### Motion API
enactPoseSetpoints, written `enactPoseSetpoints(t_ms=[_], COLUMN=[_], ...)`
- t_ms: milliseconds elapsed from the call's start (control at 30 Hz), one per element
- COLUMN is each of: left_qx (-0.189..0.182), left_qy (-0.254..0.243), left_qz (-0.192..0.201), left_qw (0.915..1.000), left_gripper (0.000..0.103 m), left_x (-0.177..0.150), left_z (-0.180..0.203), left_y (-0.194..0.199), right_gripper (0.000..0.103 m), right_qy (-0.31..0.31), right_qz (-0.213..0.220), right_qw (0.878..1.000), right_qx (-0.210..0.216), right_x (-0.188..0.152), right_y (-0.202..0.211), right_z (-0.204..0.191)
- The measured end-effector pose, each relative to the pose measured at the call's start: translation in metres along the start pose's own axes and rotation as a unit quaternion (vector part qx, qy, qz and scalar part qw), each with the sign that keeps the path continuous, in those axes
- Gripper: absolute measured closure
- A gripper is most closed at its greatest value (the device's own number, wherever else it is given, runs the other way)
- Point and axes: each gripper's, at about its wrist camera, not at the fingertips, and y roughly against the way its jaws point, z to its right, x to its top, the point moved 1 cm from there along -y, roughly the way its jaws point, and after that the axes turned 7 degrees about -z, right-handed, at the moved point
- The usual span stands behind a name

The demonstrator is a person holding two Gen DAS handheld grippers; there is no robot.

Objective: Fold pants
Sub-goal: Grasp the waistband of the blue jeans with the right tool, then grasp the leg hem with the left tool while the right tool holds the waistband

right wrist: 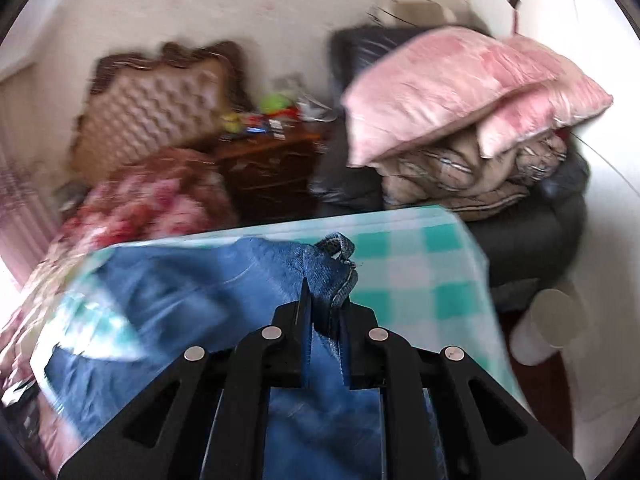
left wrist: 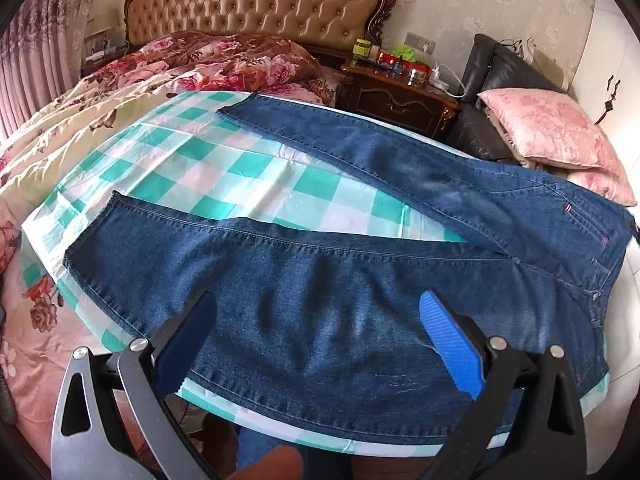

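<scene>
Blue jeans (left wrist: 320,300) lie spread on a green-and-white checked cloth (left wrist: 240,168) on the bed, legs apart in a V, waist at the right. My left gripper (left wrist: 316,320) is open, its blue pads (left wrist: 448,344) hovering over the near leg. In the blurred right wrist view, my right gripper (right wrist: 325,312) is shut on a bunched edge of the jeans (right wrist: 328,268), lifted above the checked cloth (right wrist: 420,280).
A floral quilt (left wrist: 120,92) and tufted headboard (left wrist: 256,4) lie behind. A cluttered wooden nightstand (left wrist: 396,88) and a black leather chair (left wrist: 484,92) with pink pillows (left wrist: 552,132) stand to the right. A white cup-like object (right wrist: 544,328) sits by the chair.
</scene>
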Motion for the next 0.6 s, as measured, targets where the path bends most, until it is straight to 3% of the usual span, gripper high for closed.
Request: enactPoseSetpoints(t_ms=[167,300,400,533,600], left_qx=[-0.038,-0.104,-0.153,-0.225,-0.239], left_qy=[0.015,0.041,0.070,0.126,0.147], left_qz=[-0.008,-0.029,-0.044,-0.068,-0.070], left_qw=[0.9991,0.9933,0.9848,0.9638,0.9572], left_gripper=[0.002,0.002,0.017,0.038,0.044], left_x=[0.004,0.032,0.064,0.131,0.163], left_z=[-0.011,-0.024,-0.030,-0.031,-0.030], left_y=[-0.009,-0.041,-0.074,-0.134,-0.159], right_gripper=[0.090,0.090,0.090,0.090,0.090], right_qy=[-0.028,-0.077,-0.114,-0.120,-0.123], right_qz=[-0.028,-0.070,-0.077,-0.068,-0.062], right_qw=[0.998,0.992,0.987,0.988,0.987], right_qx=[0.057,0.067,0.079,0.077,0.077], right_x=[-0.080,-0.139,-0.153,-0.145,-0.142], right_y=[0.030,0.029,0.024,0.024,0.027], right_z=[-0.016,-0.013,-0.005,-0.005,-0.003])
